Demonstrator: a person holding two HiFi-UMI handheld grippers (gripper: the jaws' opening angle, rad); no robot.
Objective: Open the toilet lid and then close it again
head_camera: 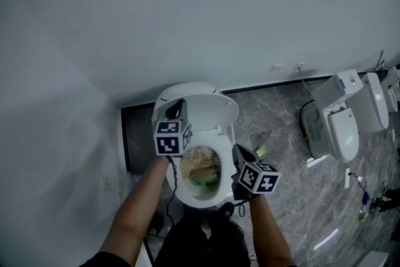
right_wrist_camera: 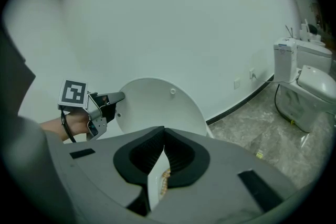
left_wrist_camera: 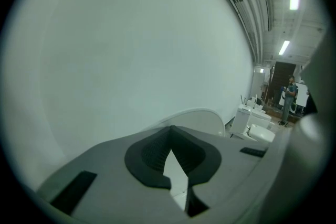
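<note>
White oval plastic toilet lid [head_camera: 203, 103] is up, so opening looks done imo. Left gripper [head_camera: 177, 110] by the lid's left edge, right gripper [head_camera: 238, 151] in front of it: fingers together on both, nothing held. Next I'd tip the lid down gently.

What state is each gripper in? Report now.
Left gripper: closed, holding nothing, its tip by the edge of the raised white oval toilet lid.
Right gripper: closed, holding nothing.
</note>
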